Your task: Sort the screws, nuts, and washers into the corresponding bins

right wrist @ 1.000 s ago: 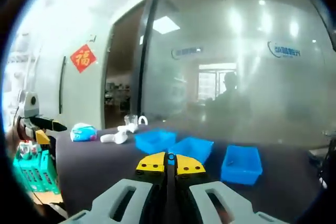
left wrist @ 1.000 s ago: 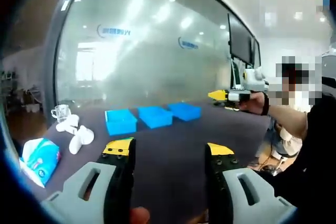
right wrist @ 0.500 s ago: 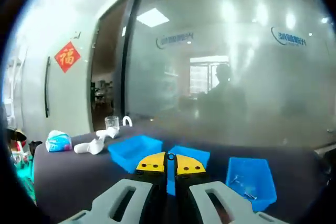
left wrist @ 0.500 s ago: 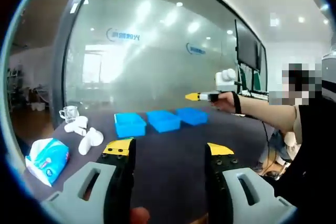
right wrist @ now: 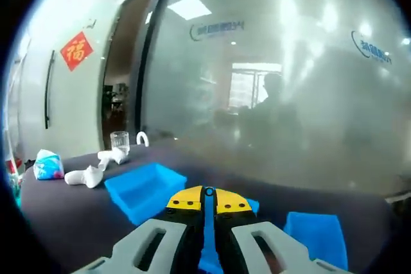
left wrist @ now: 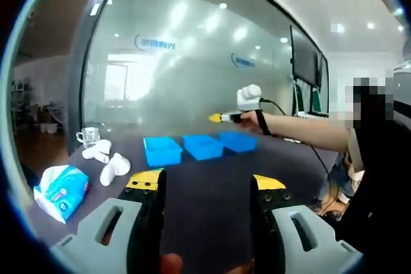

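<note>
Three blue bins stand in a row on the dark table: the left bin [left wrist: 162, 151], the middle bin [left wrist: 202, 146] and the right bin [left wrist: 237, 140]. My left gripper [left wrist: 205, 182] hangs open over the near table with nothing between its fingers. A person's outstretched hand holds my right gripper [left wrist: 221, 118] above the bins, yellow tips pointing left. In the right gripper view my right gripper [right wrist: 209, 200] is shut, and a small ring-shaped part [right wrist: 209, 191] is pinched at its tips. It hovers over the middle bin [right wrist: 252, 206], between the left bin [right wrist: 141, 187] and the right bin [right wrist: 318, 239].
A blue tissue pack [left wrist: 61, 189], white crumpled objects [left wrist: 110, 168] and a glass cup [left wrist: 87, 136] lie at the table's left end. A frosted glass wall [left wrist: 192, 62] runs behind the table. The person's arm [left wrist: 302, 134] reaches in from the right.
The right gripper has travelled leftward from the table's right end to above the bins, still shut on the small ring. The bins loom larger in the right gripper view. My left gripper stays open.
</note>
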The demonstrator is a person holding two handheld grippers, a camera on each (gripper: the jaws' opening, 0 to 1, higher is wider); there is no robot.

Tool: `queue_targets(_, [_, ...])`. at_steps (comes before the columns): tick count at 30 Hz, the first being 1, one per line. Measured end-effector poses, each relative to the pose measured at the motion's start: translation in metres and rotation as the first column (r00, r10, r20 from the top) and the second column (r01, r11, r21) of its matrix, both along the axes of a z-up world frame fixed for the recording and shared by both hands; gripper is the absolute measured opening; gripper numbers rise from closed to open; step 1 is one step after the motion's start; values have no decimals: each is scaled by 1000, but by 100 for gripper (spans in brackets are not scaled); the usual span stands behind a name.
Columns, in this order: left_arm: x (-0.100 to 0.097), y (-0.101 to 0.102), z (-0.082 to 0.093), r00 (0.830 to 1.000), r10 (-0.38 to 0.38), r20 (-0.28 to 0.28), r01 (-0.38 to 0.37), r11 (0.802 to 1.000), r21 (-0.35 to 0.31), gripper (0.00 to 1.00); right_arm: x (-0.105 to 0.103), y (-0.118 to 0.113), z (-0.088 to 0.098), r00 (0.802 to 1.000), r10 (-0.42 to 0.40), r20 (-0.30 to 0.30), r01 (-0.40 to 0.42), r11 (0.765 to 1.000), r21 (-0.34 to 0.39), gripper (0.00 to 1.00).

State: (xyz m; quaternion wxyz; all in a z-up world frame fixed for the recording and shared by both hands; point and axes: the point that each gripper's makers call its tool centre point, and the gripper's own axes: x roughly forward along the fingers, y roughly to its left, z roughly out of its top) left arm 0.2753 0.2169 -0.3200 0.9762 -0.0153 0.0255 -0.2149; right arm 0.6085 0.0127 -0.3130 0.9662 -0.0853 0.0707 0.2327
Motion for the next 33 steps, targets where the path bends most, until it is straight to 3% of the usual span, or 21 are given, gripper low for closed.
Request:
queue_targets(7, [-2,0,-2,1000,7,-6,-7,1000,2,50,6,9,-12,999,-3,-35,3,1000,-7,2])
queue_targets(12, [-3,-2,-3,1000,2,-7,-2,1000,2,50,5,9,-26,998,0,-60,-3,999,-50,5])
queue_targets(15, [-2,-2,-3,1000,0,-8,0,1000,5,50,0,9,-28,998,21,-53,-24,998,-54,25])
queue_targets(19, [-2,-3,-2,1000,-2,-8,2,1000,4,50,-10,4,-28,998,34,-47,-36,998,-53,28])
queue_targets(27, [5,-7,-4,1000,-14,-11,14,1000,7,50,-55,-7,-22,995,96,-20,-97,995,-31,31])
queue_targets(33, [12,-11,-1,1000,-23,0,23,1000,5,51,-109,-31,-6,991,129,43,-129,992,3,31])
